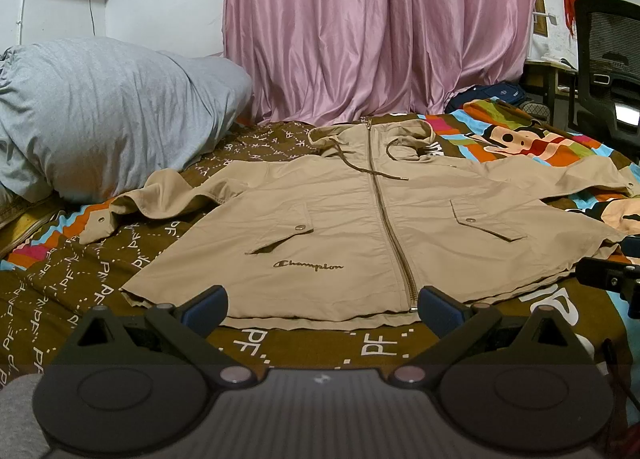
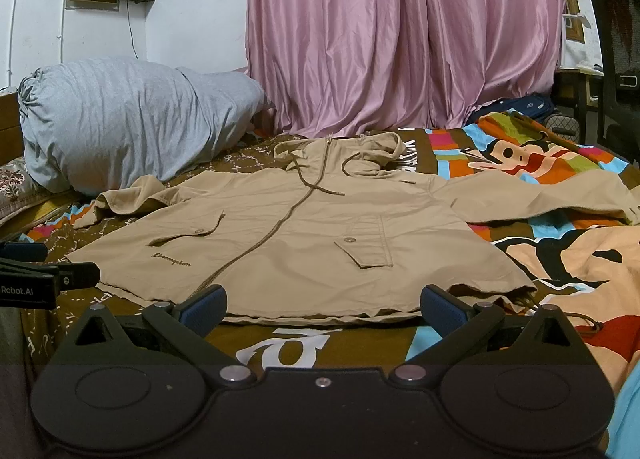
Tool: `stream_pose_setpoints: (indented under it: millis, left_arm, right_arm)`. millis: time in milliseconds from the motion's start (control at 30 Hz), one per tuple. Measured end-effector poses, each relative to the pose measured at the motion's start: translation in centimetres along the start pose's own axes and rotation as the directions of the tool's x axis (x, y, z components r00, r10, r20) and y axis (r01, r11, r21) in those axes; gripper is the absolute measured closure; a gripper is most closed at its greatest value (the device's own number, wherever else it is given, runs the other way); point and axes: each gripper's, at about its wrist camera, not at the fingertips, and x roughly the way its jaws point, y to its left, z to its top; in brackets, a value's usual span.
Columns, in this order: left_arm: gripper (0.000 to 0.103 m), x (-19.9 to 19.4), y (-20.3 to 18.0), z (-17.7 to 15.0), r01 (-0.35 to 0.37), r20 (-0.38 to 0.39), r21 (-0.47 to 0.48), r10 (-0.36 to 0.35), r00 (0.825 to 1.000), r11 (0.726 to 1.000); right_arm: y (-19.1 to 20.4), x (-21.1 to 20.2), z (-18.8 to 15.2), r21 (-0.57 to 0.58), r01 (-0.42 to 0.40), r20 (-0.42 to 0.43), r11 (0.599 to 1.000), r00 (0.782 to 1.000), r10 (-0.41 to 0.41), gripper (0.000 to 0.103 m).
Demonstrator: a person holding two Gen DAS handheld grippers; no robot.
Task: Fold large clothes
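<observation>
left gripper (image 1: pixel 322 305) spread wide, empty, at hem | right gripper (image 2: pixel 322 305) spread wide, empty, at hem | beige jacket (image 1: pixel 340 227) flat, zipped, front up on bedspread (image 1: pixel 312 343)

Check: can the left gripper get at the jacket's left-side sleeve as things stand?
Probably yes. The left gripper is open at the hem, and the sleeve lies flat on the bedspread, with nothing between; the pillow sits behind it.

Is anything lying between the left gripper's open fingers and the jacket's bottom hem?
Only bare bedsheet separates the left gripper from the jacket, seen in the left wrist view.
</observation>
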Motion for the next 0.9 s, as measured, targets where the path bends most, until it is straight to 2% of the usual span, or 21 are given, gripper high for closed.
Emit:
stream_pose_setpoints:
  millis: [900]
  left_arm:
    - [0.0,0.18,0.45,-0.18,-0.007,-0.021,-0.01,0.006,1.0,1.0]
  right_arm:
    - [0.07,0.37,-0.4,0.006,-0.001,-0.018,1.0,1.0,0.001,0.001]
